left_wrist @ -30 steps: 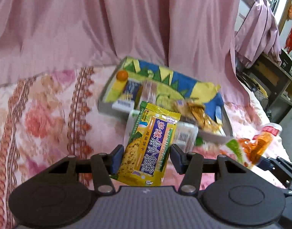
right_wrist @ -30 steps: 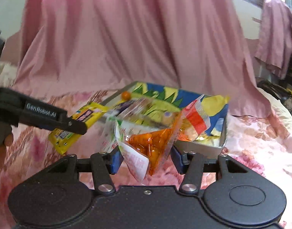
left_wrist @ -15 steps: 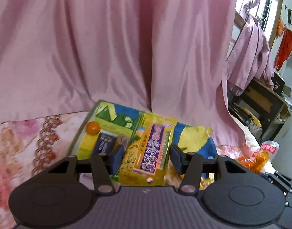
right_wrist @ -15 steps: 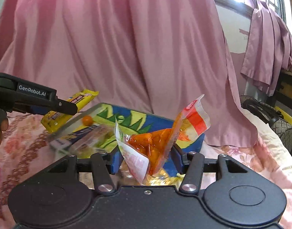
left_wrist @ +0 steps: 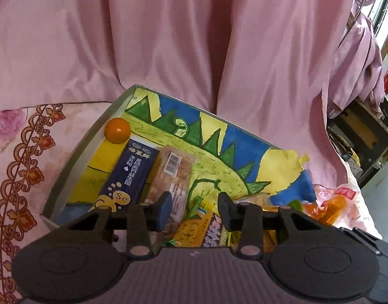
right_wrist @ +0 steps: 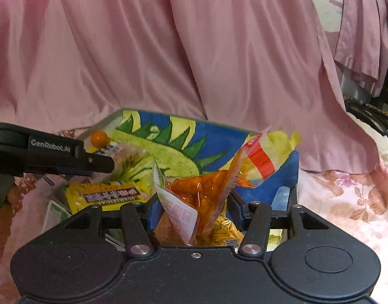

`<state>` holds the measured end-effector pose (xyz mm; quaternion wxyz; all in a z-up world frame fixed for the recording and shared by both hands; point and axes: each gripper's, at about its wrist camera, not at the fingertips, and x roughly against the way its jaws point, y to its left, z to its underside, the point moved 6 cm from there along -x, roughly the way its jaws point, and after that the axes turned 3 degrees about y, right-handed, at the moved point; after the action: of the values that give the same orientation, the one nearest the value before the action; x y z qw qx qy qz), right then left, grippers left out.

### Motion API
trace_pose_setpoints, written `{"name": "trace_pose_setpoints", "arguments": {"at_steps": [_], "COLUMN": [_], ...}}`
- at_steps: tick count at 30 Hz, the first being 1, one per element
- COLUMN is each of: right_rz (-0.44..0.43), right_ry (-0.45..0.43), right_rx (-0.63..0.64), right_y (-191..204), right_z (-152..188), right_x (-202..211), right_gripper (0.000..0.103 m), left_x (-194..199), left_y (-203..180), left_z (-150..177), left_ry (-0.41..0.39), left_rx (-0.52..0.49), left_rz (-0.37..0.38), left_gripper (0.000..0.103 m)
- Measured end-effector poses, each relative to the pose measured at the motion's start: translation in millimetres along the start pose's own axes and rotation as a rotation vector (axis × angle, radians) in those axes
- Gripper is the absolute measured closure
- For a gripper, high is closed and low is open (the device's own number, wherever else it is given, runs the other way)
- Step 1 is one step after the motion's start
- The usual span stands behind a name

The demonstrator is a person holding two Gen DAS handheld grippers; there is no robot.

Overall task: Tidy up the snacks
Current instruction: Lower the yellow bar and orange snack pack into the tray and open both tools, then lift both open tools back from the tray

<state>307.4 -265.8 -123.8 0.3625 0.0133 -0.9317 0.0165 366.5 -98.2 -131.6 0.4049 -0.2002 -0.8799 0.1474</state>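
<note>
- The left gripper (left_wrist: 195, 209) has a ribbed dark grey housing with two round raised black discs on it.
- Its black linkage bars turn on silver screws, and one finger (left_wrist: 163, 210) carries a blue pad.
- The right gripper (right_wrist: 192, 209) has a smooth black housing with the same two discs, silver pivot screws and a small screw at the centre.
- Seen from the right wrist, the left gripper's side bears white "GenRobot.AI" lettering.

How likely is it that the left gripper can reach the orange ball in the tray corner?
Probably yes. The orange ball sits uncovered in the tray's far corner. The left gripper, jaws closing, seems to grip nothing; the yellow packet lies below it. Tray wall and blue box crowd the ball.
</note>
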Motion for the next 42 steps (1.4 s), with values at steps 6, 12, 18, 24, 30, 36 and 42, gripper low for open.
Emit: {"name": "trace_pose_setpoints", "arguments": {"at_steps": [6,12,18,24,30,36,42], "right_rz": [-0.006,-0.003,0.023,0.001,-0.005,-0.01,-0.009], "right_ry": [0.022,-0.012,-0.042,-0.093,-0.181,-0.246,-0.268], "right_rx": [-0.033,-0.032,-0.052,-0.094,-0.118,-0.169,-0.208], "right_y": [-3,-4,-9,-10,-9,-10,-8], "right_z": [3,-2,-7,-12,-16,-12,5], "right_x": [-5,4,14,39,78,122,164], "right_gripper": [0.039,0.02,0.01,0.004,0.001,0.001,0.001], "left_x": [3,10,26,52,95,137,177], "left_y": [-4,-8,-15,-20,-25,-29,-29], "left_z": [0,-3,-6,-9,-9,6,38], "left_ry": [-0.006,-0.029,-0.064,-0.129,-0.216,-0.264,-0.291], "left_rx": [-0.014,-0.016,-0.033,-0.052,-0.062,-0.078,-0.114], "left_rz": [-0.011,-0.021,-0.04,-0.067,-0.098,-0.145,-0.216], "left_gripper": [0.05,0.03,0.016,0.006,0.001,0.0,0.0]}}
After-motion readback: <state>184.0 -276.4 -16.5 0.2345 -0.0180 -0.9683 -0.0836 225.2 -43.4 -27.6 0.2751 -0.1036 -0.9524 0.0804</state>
